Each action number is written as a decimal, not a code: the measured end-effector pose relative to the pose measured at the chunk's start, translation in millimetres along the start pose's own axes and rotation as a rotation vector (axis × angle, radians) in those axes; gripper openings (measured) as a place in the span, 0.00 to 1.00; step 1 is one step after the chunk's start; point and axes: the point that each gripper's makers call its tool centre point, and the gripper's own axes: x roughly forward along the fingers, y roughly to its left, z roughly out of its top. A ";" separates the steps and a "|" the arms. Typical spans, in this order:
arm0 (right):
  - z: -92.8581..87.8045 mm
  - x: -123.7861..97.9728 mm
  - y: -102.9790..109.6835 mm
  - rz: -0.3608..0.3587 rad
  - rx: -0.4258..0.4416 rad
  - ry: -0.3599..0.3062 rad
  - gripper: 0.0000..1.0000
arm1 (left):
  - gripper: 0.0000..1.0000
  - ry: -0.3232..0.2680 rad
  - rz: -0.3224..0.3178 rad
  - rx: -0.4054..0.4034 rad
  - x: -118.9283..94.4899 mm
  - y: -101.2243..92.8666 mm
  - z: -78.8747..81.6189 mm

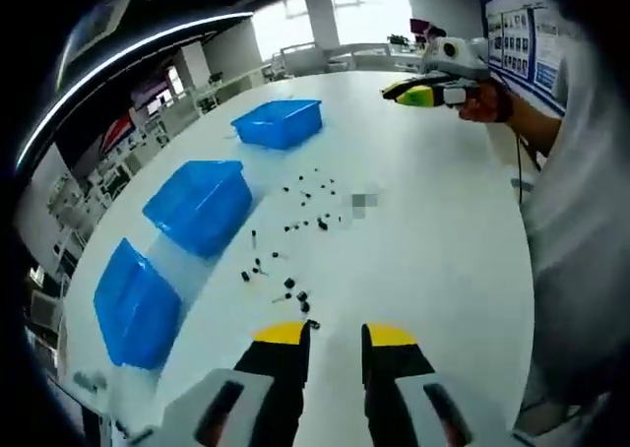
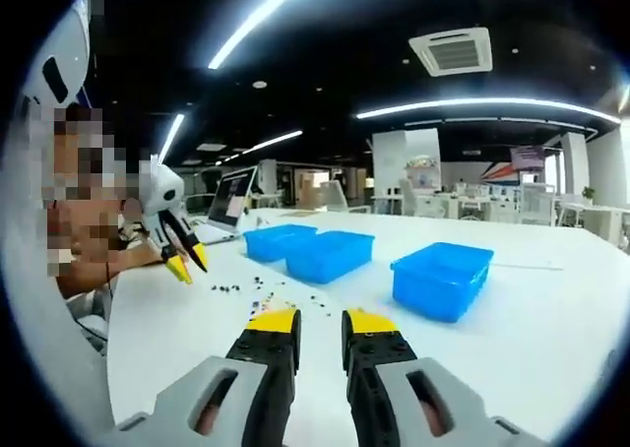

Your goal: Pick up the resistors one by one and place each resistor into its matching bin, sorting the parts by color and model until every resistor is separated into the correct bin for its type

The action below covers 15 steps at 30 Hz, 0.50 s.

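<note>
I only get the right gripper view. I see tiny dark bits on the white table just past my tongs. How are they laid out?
Observer: The left gripper view looks down on them. The resistors lie scattered in a loose band on the table alongside the blue bins, not in a pile.
Operator: Is the other pair of tongs holding one?
Observer: No. The left tongs are open with nothing between them. One small part lies right by a yellow tip.
Operator: And where are mine from over there?
Observer: Your right tongs are held in the air over the far part of the table, in a person's hand.
</note>
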 end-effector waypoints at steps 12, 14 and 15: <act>-0.5 -8.6 -10.6 -0.015 -0.004 0.003 0.19 | 0.16 0.106 -0.062 -0.066 18.9 19.8 5.1; -0.1 -7.6 -11.7 -0.014 -0.007 0.001 0.19 | 0.16 0.115 -0.077 -0.082 20.7 19.4 4.4; -0.5 -7.1 -12.2 -0.013 -0.009 0.003 0.19 | 0.16 0.117 -0.078 -0.083 22.3 20.2 4.3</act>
